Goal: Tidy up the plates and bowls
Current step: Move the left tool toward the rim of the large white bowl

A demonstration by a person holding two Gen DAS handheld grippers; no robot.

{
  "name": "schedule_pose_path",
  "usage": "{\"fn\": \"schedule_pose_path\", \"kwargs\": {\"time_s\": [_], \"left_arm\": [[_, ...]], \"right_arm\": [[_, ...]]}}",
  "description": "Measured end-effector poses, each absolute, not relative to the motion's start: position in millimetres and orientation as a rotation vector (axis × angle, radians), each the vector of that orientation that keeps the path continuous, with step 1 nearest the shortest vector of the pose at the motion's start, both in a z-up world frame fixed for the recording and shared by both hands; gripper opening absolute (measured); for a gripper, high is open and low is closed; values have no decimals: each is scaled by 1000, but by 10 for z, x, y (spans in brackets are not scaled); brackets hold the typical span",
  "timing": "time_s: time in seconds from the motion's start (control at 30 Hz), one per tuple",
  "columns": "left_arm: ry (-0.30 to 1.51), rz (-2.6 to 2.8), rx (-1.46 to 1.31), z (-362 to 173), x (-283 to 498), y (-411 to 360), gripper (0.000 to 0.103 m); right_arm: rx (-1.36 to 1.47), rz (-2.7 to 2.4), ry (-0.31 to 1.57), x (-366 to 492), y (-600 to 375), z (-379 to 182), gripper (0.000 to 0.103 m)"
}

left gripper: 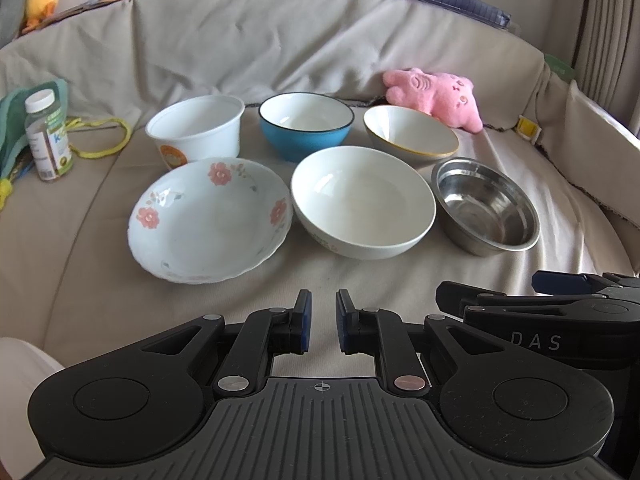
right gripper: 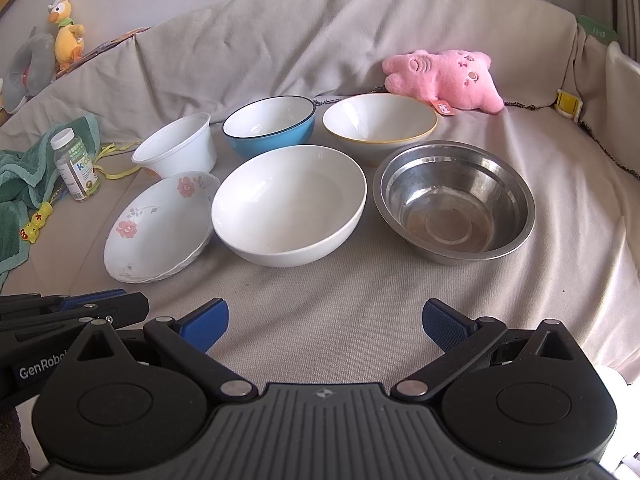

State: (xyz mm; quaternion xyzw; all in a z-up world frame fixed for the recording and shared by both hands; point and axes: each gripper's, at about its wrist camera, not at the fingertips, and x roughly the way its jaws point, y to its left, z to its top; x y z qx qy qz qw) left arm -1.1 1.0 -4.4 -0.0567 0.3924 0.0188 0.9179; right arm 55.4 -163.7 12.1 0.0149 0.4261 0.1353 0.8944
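Several bowls sit in two rows on a beige sofa cover. Back row: a white plastic tub (left gripper: 198, 130), a blue bowl (left gripper: 306, 126) and a yellow-rimmed white bowl (left gripper: 410, 136). Front row: a floral dish (left gripper: 208, 220) (right gripper: 158, 226), a plain white bowl (left gripper: 362, 202) (right gripper: 288, 204) and a steel bowl (left gripper: 486, 206) (right gripper: 454, 200). My left gripper (left gripper: 323, 320) hovers in front of the floral dish and white bowl, jaws narrowly apart and empty. My right gripper (right gripper: 326, 320) is wide open and empty, in front of the white and steel bowls.
A pink plush toy (left gripper: 434, 96) (right gripper: 444, 80) lies behind the bowls at the right. A supplement bottle (left gripper: 46, 136) (right gripper: 76, 164) and a green cloth (right gripper: 24, 184) lie at the left. A yellow duck toy (right gripper: 66, 36) sits on the sofa back.
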Motion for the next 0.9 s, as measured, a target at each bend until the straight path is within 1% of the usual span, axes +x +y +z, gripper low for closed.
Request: {"fn": "schedule_pose_path", "kwargs": {"time_s": [0.33,0.47,0.63,0.73,0.9], "left_arm": [[805,-3,-164,-156,118,105,16],[802,-84,-306,-233,312,331,16],[847,-191,-446,-404,638,553,16],[861,-195,-417,-393,846,585,16],[775,-150,-260,-204,1173,529,16]], "right_arm": [[91,298,851,634,-1694,-18,103],[182,300,877,788,-1793,-203,103],[287,307,929,1001,-1917,-476,103],[324,326,942,1122,-1937,-563,103],[351,302,975,1270,-1903,-671,103]]}}
